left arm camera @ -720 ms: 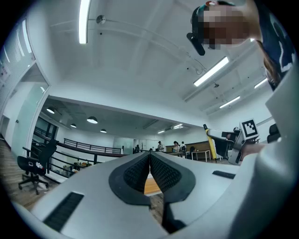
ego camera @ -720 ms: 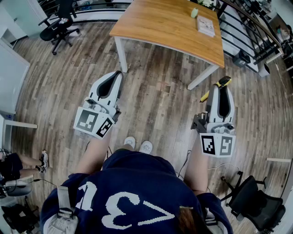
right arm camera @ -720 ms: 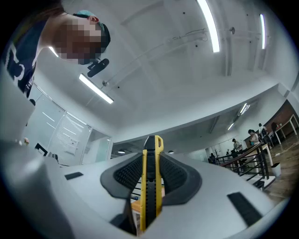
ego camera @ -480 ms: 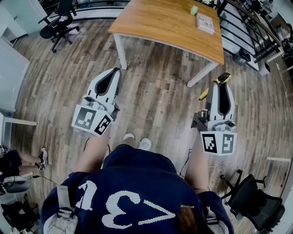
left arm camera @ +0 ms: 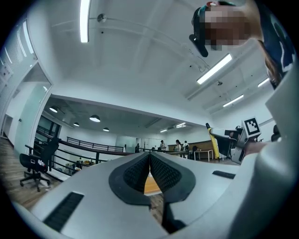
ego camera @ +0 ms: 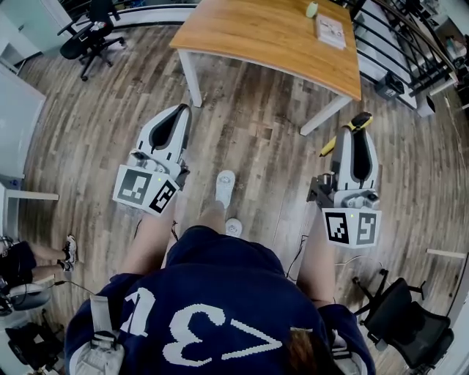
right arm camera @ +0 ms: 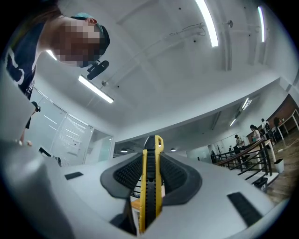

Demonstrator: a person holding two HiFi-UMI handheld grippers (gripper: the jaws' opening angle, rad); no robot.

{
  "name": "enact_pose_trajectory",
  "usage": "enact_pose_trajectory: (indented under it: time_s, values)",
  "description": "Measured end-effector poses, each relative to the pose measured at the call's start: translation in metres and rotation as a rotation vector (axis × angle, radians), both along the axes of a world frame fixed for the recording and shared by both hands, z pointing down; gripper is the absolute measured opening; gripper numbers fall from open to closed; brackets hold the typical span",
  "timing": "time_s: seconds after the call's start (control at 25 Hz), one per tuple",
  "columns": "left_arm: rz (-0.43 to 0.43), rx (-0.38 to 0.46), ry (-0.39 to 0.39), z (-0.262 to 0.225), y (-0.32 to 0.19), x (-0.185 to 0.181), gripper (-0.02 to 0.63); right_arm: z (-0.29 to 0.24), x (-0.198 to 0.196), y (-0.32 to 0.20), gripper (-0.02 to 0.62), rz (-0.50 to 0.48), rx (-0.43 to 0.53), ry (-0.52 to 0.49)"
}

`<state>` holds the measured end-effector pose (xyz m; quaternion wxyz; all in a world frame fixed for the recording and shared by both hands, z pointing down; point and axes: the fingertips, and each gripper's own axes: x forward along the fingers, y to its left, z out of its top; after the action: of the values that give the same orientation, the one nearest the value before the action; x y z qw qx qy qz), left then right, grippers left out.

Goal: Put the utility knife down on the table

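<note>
Broad bare table [ego camera: 256,40] ahead, book [ego camera: 330,31] and small green object [ego camera: 311,9] far right

Utility knife [right arm camera: 150,186]: yellow body, black ribbed centre strip. Left gripper [left arm camera: 149,158] and right gripper [right arm camera: 152,148]: light grey shells, black textured pads [right arm camera: 174,175]. Marker cubes [ego camera: 350,227]: white with black square patterns. Table [ego camera: 242,33], upper centre: orange-brown wood-grain top, white legs. Floor [ego camera: 249,146]: grey-brown streaked planks. Person's top [ego camera: 212,293], bottom of frame: navy with white numerals. Shoe [ego camera: 225,184], centre: white. Office chair [ego camera: 88,40], upper left: black.
</note>
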<state>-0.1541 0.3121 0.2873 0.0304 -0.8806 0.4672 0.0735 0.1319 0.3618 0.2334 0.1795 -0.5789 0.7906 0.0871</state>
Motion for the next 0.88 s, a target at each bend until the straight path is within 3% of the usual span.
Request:
enact_pose_trajectory:
  time_s: [0.36,0.6,0.88]
  values:
    - [0.022,0.011,0.031,0.000,-0.112,0.004,0.017,-0.008,-0.001,-0.100,0.124,0.007,0.024,0.038]
    - [0.055,0.034,0.036,-0.013,-0.202,0.004,0.017,-0.019,-0.009,-0.184,0.124,0.012,0.037,0.002]
    - [0.085,0.036,0.034,-0.015,-0.271,0.003,0.017,-0.024,-0.017,-0.242,0.124,0.033,0.040,0.012]
